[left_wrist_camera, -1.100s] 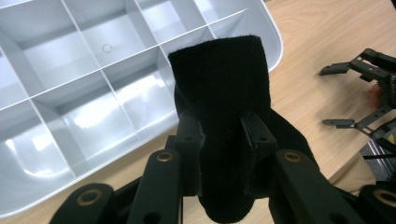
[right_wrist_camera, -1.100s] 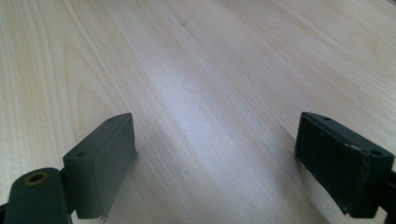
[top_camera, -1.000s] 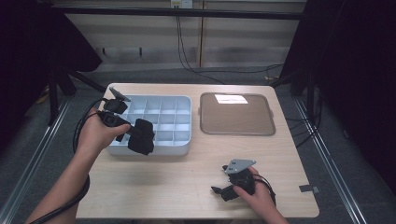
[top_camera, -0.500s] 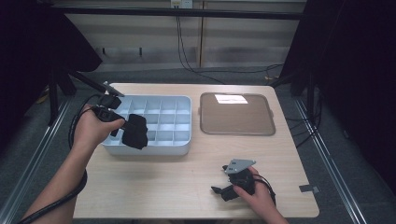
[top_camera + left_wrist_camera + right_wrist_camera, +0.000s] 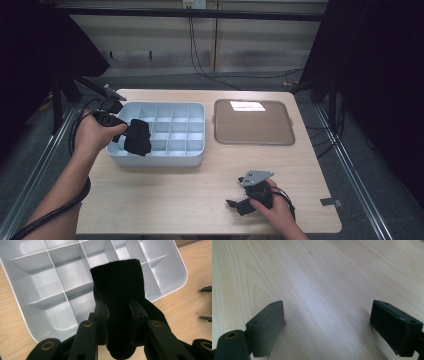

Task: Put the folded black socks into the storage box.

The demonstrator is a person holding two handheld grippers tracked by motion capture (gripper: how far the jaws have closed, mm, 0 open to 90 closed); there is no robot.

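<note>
A black rolled sock (image 5: 138,136) hangs over the near left corner of a pale grey divided tray (image 5: 172,157). My left gripper (image 5: 131,134) is shut on it, held by a hand coming from the left. In the left gripper view the sock (image 5: 117,287) stands up between the jaws of that gripper (image 5: 118,307), above bare compartments of the tray (image 5: 37,280). My right gripper (image 5: 235,206) rests on the table near the front right, pointing left. Its jaws (image 5: 327,322) stand wide open over bare wood.
A brown flat tray (image 5: 252,122) with a white label (image 5: 247,105) lies right of the divided tray. The wooden table (image 5: 165,200) has bare room in front. A black cable (image 5: 55,212) trails from the left hand. Dark curtains and metal rails flank the table.
The left hand has carried the sock a little to the left and farther back, over the tray's near left corner. The right gripper has kept still.
</note>
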